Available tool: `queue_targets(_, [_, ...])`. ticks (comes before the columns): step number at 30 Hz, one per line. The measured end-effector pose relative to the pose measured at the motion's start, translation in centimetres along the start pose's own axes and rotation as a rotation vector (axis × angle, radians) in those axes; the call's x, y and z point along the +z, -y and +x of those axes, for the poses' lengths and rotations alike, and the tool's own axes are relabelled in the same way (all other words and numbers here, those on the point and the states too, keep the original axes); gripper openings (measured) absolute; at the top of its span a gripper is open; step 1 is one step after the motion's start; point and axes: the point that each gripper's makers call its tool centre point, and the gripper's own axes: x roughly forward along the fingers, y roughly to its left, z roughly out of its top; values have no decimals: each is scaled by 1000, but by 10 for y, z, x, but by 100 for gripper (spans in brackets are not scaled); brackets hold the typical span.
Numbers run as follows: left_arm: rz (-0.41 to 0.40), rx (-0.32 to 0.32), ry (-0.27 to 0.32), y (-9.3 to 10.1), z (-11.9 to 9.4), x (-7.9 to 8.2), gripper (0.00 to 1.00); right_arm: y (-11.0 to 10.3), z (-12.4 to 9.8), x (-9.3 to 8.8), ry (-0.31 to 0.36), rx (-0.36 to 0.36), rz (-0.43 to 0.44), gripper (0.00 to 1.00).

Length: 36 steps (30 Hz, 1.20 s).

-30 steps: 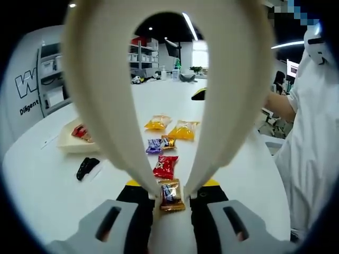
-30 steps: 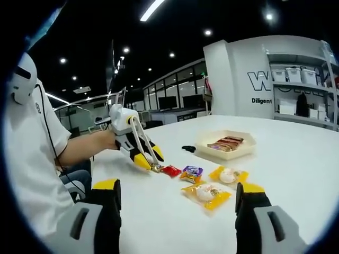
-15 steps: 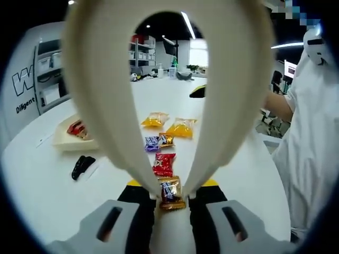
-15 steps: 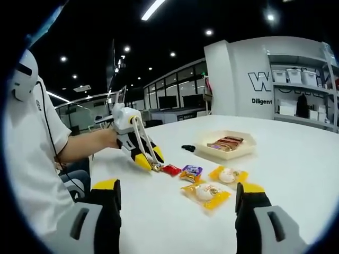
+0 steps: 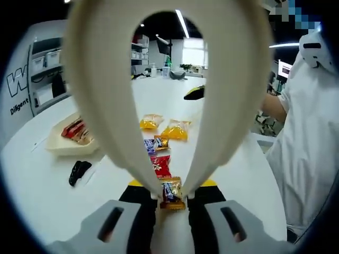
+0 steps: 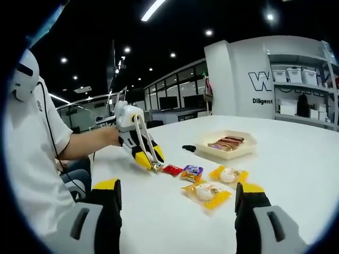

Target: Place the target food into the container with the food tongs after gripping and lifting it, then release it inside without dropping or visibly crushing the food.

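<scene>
A small brown-wrapped candy (image 5: 170, 193) sits pinched between the tips of the cream food tongs (image 5: 169, 95), which the left gripper (image 5: 170, 197) carries; its jaws are pressed in on the tong arms, so the tongs are closed on the wrapper. In the right gripper view the same candy (image 6: 155, 166) is a tiny speck at the tong tips, at or just above the white table (image 6: 296, 174); whether it touches the surface cannot be made out. Just beyond it lie a red packet (image 5: 160, 165), a purple-and-orange packet (image 5: 155, 144) and two yellow packets (image 5: 177, 129), in a loose row. The cream tray (image 5: 69, 145), the container, stands well apart to the left of that view and already holds a few wrapped bars; its print is too small to read. A black object (image 5: 77, 172) lies near the tray, its kind unclear.

The right gripper (image 6: 177, 211) hangs over the table with jaws wide apart and nothing between them. A person in white (image 6: 32, 159) is cut off at the edge of that view.

Compared with half a second ago, the tray and packets sit slightly differently in the left gripper view, which fits a camera shift; the candy remains pinched at the tips.

Shelving with bins (image 6: 302, 74) and ceiling lights fill the dim room behind.
</scene>
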Motion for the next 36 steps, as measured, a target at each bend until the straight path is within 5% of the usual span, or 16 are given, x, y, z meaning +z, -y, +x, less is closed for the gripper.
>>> queue_targets(25, [76,-55,57,-21,-8,66,20,4,-5,1,11,-4,11,89])
queue_targets(36, [124,-71,24,-41,6,85,20,4,-6,2,11,-5,7,89])
